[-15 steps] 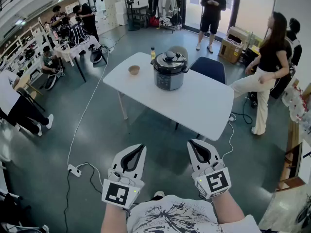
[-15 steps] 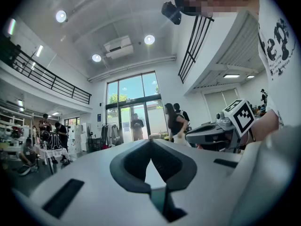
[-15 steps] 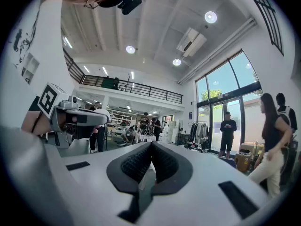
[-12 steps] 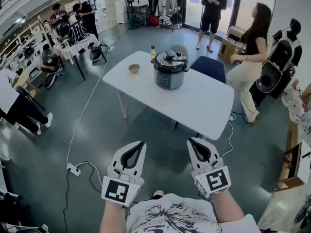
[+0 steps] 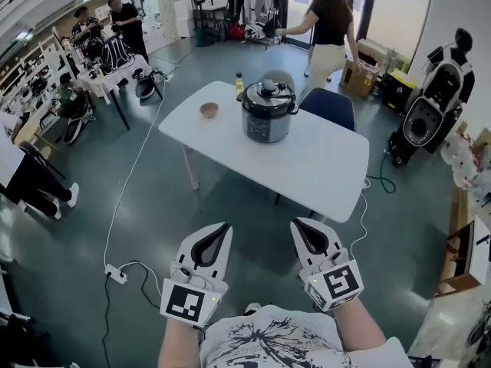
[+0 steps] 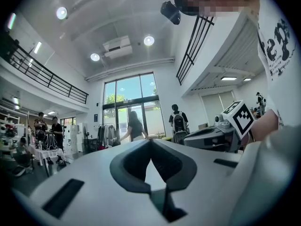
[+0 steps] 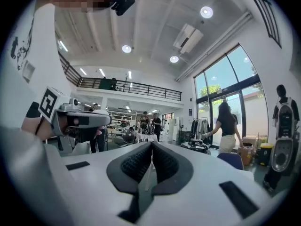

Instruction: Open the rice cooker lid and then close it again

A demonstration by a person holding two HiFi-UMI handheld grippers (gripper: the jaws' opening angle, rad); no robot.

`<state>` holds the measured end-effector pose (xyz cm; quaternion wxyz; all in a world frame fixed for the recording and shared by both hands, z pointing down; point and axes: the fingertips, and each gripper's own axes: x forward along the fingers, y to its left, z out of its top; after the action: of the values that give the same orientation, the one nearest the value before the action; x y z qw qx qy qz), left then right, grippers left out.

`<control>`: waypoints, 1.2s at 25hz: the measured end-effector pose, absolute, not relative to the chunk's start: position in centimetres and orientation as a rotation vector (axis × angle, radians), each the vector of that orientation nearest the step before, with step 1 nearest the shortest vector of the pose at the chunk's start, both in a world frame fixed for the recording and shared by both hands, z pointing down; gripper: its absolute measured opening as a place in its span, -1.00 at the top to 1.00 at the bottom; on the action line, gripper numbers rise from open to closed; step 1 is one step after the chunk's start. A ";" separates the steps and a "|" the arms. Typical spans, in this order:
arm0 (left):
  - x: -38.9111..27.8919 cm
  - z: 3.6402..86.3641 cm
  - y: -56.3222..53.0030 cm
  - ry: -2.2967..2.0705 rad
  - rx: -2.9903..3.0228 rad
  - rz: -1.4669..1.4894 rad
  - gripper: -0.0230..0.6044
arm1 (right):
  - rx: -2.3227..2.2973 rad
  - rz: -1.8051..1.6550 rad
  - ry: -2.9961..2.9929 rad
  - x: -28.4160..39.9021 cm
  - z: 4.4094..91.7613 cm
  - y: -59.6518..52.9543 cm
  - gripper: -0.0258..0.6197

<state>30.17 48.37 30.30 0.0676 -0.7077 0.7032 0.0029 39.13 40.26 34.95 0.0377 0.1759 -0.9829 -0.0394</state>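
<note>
Jaws of the left gripper and right gripper are both closed, tips meeting, with nothing between them. Dark textured pads sit inside smooth white shells. On the white table stands the round metallic rice cooker, lid down, well beyond both grippers.
</note>
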 end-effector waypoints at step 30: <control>-0.7 32.9 26.1 2.310 -1.994 -0.057 0.88 | 0.471 0.000 -2.964 7.4 37.2 13.1 -0.88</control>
<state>-0.72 26.07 32.94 0.0446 -0.6526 0.7561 -0.0185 7.39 13.09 37.17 0.0700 0.1565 -0.9852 -0.0001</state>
